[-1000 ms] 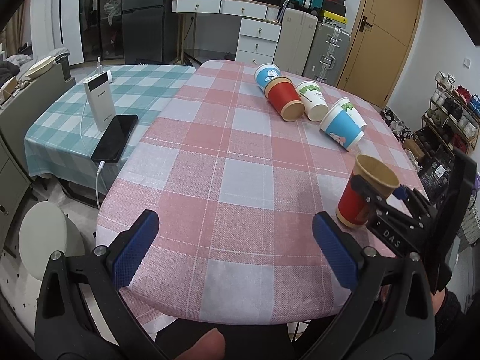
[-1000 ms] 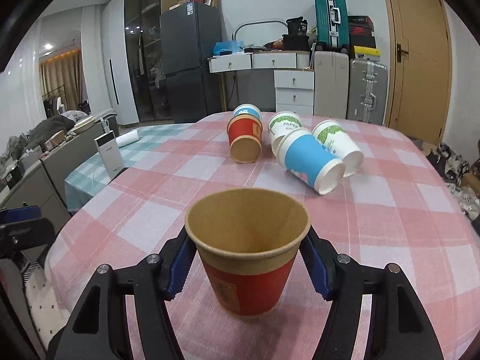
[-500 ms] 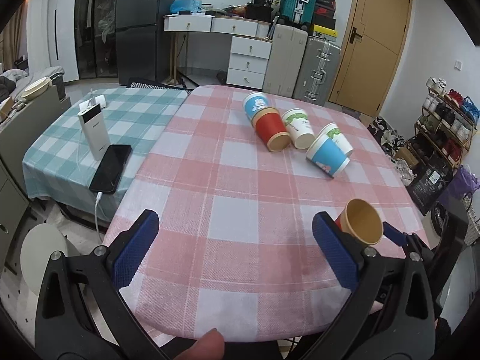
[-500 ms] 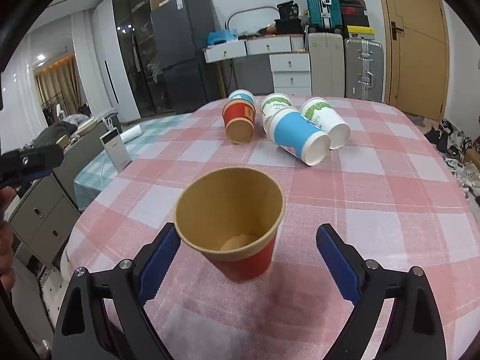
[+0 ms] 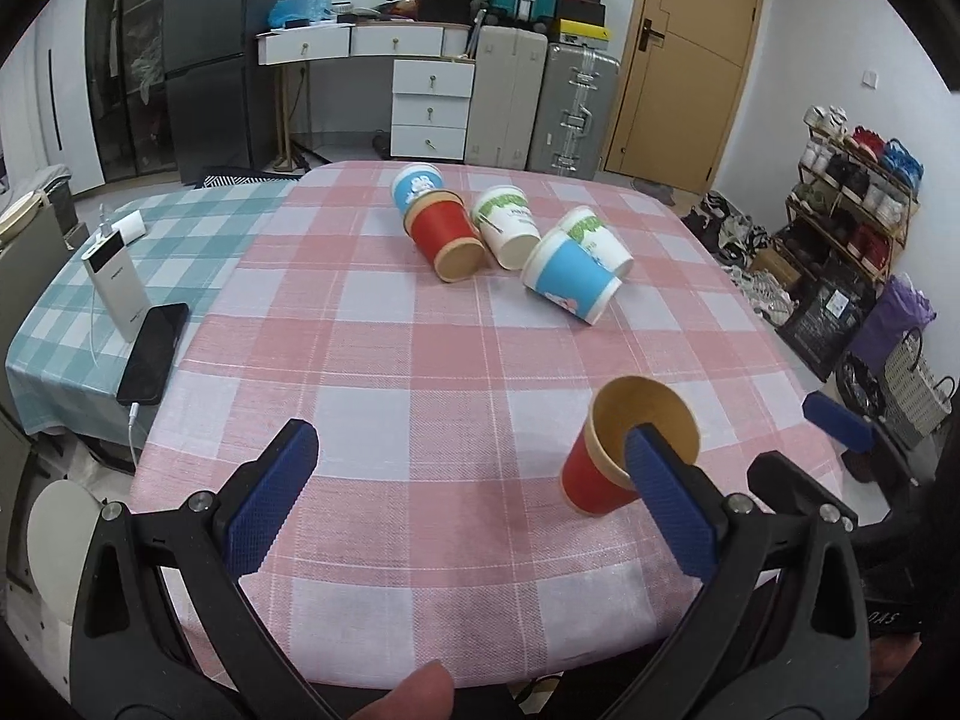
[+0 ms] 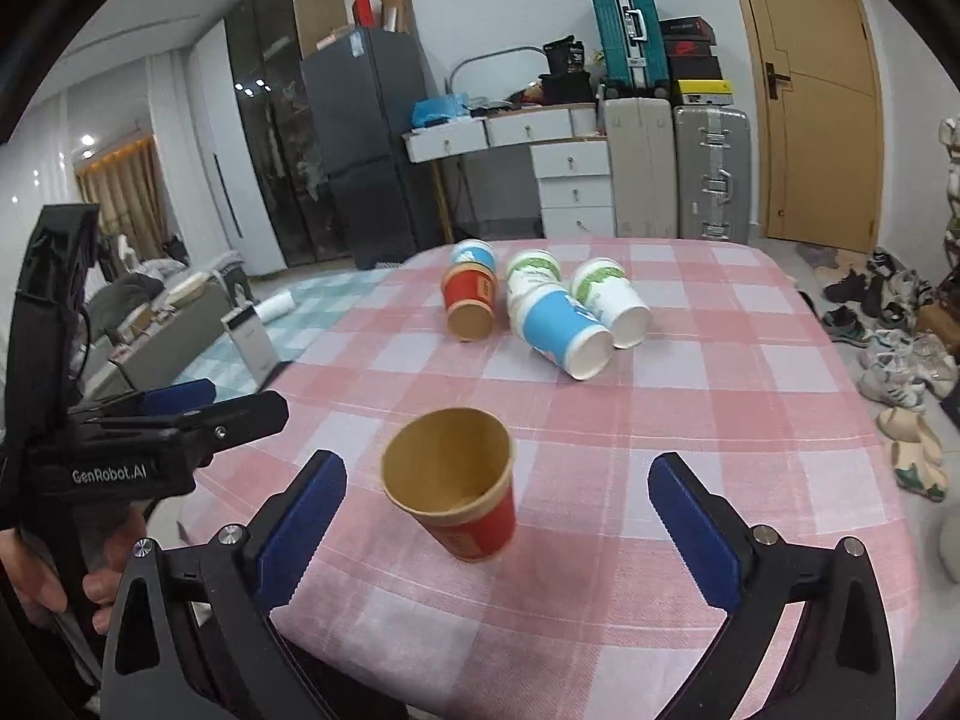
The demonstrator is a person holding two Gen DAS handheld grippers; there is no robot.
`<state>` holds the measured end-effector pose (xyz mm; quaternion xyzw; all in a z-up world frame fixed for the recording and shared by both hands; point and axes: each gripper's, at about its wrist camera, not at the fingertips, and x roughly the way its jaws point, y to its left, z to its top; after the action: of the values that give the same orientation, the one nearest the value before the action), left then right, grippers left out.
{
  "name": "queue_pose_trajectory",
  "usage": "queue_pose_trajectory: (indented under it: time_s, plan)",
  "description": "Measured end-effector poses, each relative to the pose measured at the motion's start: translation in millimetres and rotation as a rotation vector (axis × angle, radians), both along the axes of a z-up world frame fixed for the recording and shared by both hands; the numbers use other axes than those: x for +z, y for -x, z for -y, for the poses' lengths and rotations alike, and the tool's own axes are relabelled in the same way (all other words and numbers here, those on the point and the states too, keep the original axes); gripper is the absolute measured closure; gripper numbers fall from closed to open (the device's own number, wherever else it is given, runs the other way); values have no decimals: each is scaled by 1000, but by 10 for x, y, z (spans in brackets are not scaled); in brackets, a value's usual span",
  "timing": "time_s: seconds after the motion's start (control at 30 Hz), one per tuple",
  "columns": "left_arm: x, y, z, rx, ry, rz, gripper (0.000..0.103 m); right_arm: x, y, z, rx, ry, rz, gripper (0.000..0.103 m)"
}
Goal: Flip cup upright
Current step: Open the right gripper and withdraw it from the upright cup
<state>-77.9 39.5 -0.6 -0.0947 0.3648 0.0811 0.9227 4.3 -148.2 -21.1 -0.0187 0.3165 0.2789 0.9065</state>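
Note:
A red paper cup point(image 6: 456, 492) stands upright on the pink checked table point(image 6: 690, 420), near its front edge; it also shows in the left wrist view point(image 5: 624, 456). My right gripper point(image 6: 498, 540) is open and empty, drawn back, its blue pads either side of the cup without touching. My left gripper point(image 5: 474, 510) is open and empty above the table's front edge. Several cups lie on their sides at the far end: a red one point(image 5: 447, 234), a blue one point(image 5: 570, 279), white-green ones point(image 5: 507, 225) and a blue-white one point(image 5: 417, 183).
A phone point(image 5: 153, 354) and a white power bank point(image 5: 117, 282) lie on a teal checked table point(image 5: 198, 222) to the left. Shoes point(image 6: 888, 354) are scattered on the floor to the right. Drawers and suitcases stand behind.
My right gripper opened, let go of the red cup and drew back; the cup stays upright. My left gripper rose and drew back a little.

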Motion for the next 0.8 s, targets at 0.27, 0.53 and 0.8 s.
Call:
queue_pose_trajectory:
  time_s: [0.27,0.53,0.8]
  plan:
    - [-60,-64,181,-40,-7,-14,1,94,62,156,-35,-14,-28,0]
    - [-37,-59,325,-57,-24,-7,1,172,109,257,-53,-30,-12,0]
    - [-94,-23,381,-57,-26,-23,1,124,109,301,-49,-46,-24,0]
